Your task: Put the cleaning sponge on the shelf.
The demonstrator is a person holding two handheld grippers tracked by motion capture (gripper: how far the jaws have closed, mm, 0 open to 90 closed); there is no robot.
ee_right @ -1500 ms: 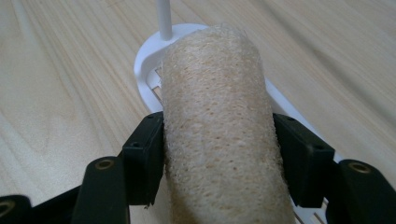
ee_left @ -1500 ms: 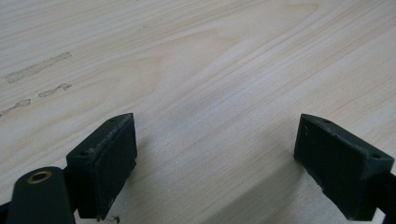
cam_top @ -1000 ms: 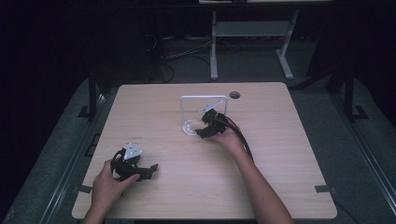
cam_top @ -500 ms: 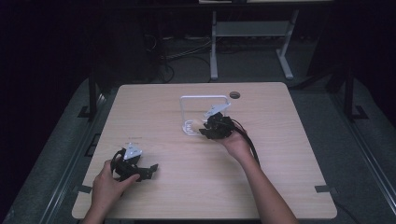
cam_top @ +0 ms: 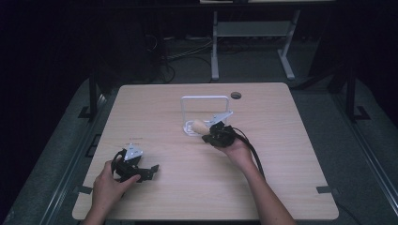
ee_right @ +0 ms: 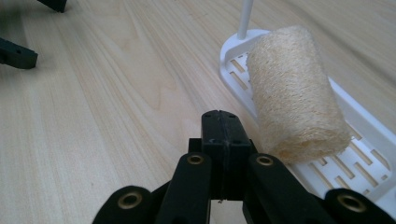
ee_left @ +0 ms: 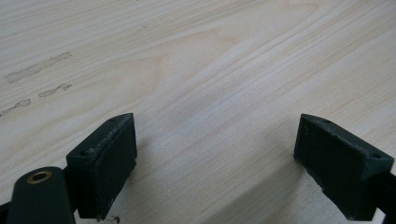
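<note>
Pale wooden table (cam_top: 291, 140), dark room

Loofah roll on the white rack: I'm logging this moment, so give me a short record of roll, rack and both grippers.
roll: loofah roll lies on its side in the white rack
right gripper: jaws shut, empty, beside the roll
left gripper: jaws open, empty, over bare table
rack place: far middle of table
</note>
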